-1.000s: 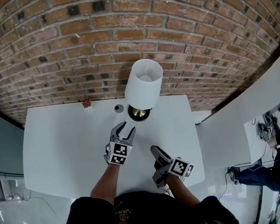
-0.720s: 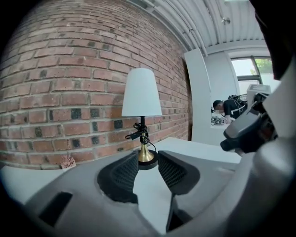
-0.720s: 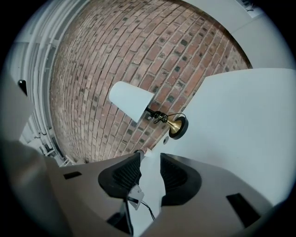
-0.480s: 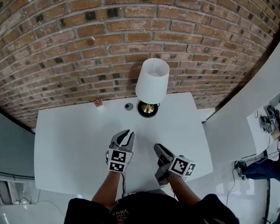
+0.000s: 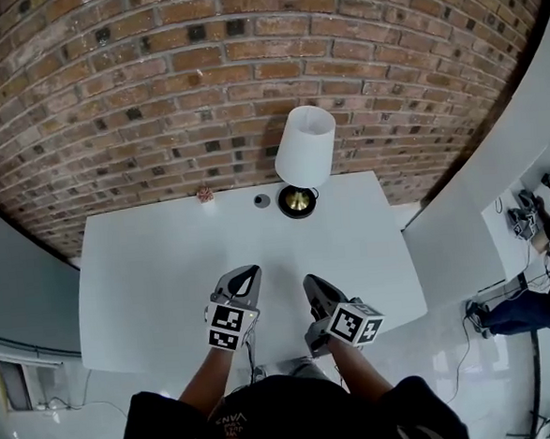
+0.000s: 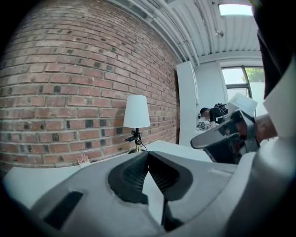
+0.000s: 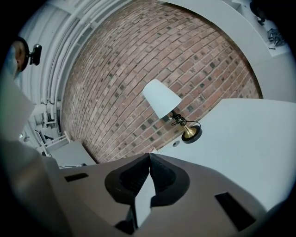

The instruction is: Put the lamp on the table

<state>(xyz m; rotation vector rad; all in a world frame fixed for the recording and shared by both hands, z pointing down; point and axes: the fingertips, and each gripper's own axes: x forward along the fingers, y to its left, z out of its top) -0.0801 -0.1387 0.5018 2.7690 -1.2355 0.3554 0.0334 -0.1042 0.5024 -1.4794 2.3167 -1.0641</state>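
Head view shows the lamp (image 5: 302,156) standing on the table (image 5: 147,270). It is at the far edge, by the brick wall (image 5: 153,91), a little right of the middle. It stands straight up, with its gold foot on the table, a thin stem, and the white shade on top. Nothing touches it, so we think the job is done.

Along the same far edge, just left of the foot, lie a small grey disc (image 5: 261,201) and a tiny pink thing (image 5: 204,194). We cannot tell what they are.

Both grippers are over the near edge, well apart from the lamp. The lamp lies ahead of them, toward the wall. It is almost straight ahead of the right gripper (image 5: 309,280). From the left gripper (image 5: 252,272) it is ahead and to the right. Both look about as far away, so the right one is only a bit better placed.

In each gripper view the jaws have just been closing. Now both pairs are clenched tip to tip, with nothing between them.

We see no brand or label on the lamp. The cubes (image 5: 228,322) carry black and white squares, not words. A pale word on the dark shirt (image 5: 237,418) is too small for us to read.
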